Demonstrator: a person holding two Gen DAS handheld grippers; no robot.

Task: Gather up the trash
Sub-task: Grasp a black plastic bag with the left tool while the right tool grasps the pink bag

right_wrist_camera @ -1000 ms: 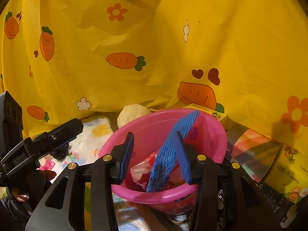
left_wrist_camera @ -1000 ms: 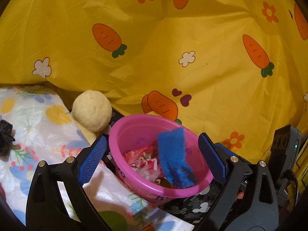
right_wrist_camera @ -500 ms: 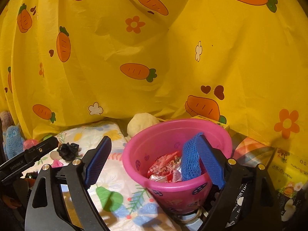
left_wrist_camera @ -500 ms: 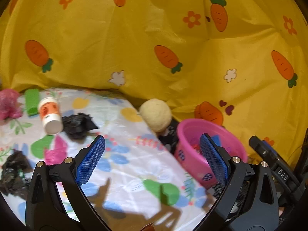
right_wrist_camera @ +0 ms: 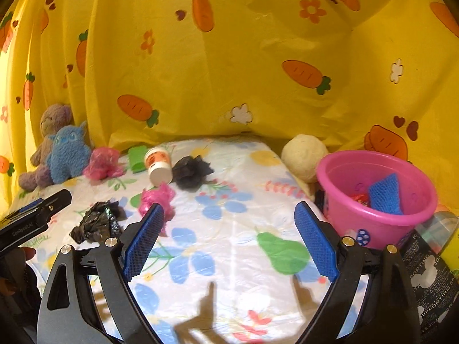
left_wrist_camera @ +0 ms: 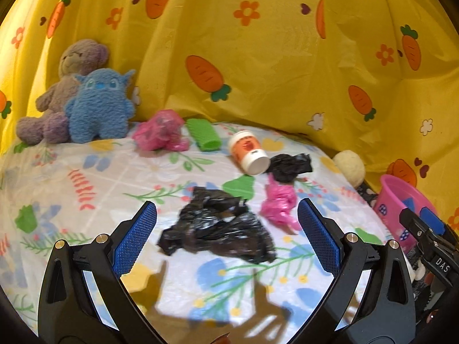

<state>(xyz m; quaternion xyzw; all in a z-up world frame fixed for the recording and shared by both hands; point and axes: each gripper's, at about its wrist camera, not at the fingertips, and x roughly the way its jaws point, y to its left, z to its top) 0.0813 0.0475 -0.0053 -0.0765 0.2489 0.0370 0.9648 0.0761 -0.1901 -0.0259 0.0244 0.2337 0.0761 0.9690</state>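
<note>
Two crumpled black bags lie on the floral-covered table (left_wrist_camera: 94, 169): the larger black bag (left_wrist_camera: 218, 226) at lower centre of the left wrist view, between the left gripper's fingers but untouched, and the smaller black bag (left_wrist_camera: 289, 166) right of centre. There are also two pink plastic wads, the near pink wad (left_wrist_camera: 279, 203) just right of the larger black bag and the far pink wad (left_wrist_camera: 159, 134) at upper centre. One green sleeve (left_wrist_camera: 203, 134) lies beside the far wad, and one paper cup (left_wrist_camera: 248, 153) lies on its side touching the smaller black bag. Two plush toys sit at upper left, a blue plush (left_wrist_camera: 97, 106) in front of a purple bear (left_wrist_camera: 66, 86). One cream ball (right_wrist_camera: 304, 154) rests against the pink bucket (right_wrist_camera: 373, 218) at right of the right wrist view. The bucket holds a blue mesh piece (right_wrist_camera: 384, 195) and something red, too hidden to identify.

The left gripper (left_wrist_camera: 226, 238) stands spread wide, empty. The right gripper (right_wrist_camera: 229, 240) has just been opening; its jaws are wide with nothing between them.
</note>
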